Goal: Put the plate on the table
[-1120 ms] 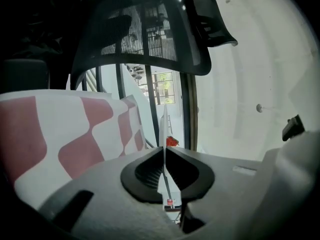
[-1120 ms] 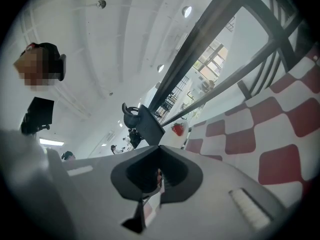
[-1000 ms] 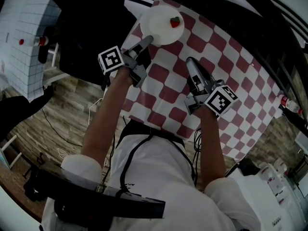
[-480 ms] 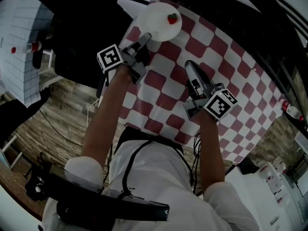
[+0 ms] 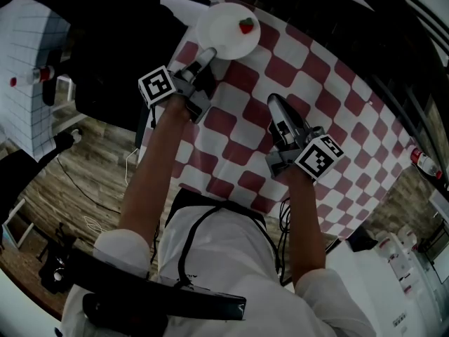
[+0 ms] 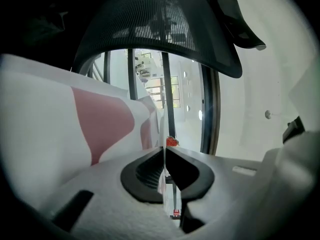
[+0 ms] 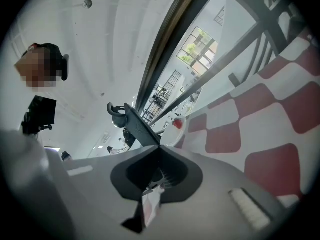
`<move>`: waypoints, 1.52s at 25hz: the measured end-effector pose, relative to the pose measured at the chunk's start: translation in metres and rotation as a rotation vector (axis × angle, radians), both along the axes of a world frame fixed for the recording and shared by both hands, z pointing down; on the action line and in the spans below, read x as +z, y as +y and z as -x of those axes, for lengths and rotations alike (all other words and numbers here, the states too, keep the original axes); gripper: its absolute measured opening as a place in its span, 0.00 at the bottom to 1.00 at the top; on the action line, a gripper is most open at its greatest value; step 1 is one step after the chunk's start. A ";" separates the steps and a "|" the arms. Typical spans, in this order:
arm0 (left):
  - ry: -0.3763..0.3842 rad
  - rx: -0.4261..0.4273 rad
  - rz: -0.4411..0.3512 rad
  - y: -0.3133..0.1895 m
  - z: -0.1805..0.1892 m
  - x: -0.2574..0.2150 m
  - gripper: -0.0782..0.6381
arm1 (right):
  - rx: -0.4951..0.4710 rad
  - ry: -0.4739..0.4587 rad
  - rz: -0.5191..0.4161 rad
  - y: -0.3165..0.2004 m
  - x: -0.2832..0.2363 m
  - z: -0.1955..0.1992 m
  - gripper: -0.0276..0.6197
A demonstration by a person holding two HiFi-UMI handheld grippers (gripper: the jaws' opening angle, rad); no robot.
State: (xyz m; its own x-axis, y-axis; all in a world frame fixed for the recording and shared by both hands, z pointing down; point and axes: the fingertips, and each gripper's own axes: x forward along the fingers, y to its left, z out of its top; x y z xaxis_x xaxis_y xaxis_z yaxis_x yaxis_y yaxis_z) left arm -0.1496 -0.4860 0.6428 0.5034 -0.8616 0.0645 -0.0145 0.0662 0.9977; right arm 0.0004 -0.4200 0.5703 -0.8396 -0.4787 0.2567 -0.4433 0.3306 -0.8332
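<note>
A white plate (image 5: 223, 35) carrying a strawberry (image 5: 246, 25) is over the far left corner of the red-and-white checkered table (image 5: 330, 118). My left gripper (image 5: 208, 53) is shut on the plate's near rim. In the left gripper view the plate (image 6: 165, 160) shows edge-on as a thin line pinched by that gripper (image 6: 164, 151), with the strawberry (image 6: 171, 141) just beyond. My right gripper (image 5: 275, 102) hovers shut and empty over the table's middle. In the right gripper view the jaws (image 7: 160, 146) meet, with the plate (image 7: 181, 131) ahead. Whether the plate rests on the cloth I cannot tell.
A black mesh office chair (image 6: 165, 29) stands just behind the table's far edge. A white gridded board (image 5: 35, 69) and a bottle (image 5: 31, 78) are at the left over the wooden floor (image 5: 91, 181). Another bottle (image 5: 423, 161) is at the right.
The plate and the left gripper have shifted slightly up and left in the head view. The right gripper has drifted a little the same way. Both grips are unchanged.
</note>
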 end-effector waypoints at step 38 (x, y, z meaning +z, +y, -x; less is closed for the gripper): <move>-0.028 -0.085 0.176 0.000 0.011 0.021 0.28 | 0.044 -0.007 0.013 0.002 -0.002 -0.023 0.05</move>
State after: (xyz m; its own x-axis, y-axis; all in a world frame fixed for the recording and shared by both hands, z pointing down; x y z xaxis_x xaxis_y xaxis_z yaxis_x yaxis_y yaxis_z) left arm -0.1608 -0.4860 0.6635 0.4252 -0.8752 0.2308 -0.0287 0.2419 0.9699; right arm 0.0236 -0.4183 0.5678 -0.8195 -0.5117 0.2579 -0.4516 0.2997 -0.8404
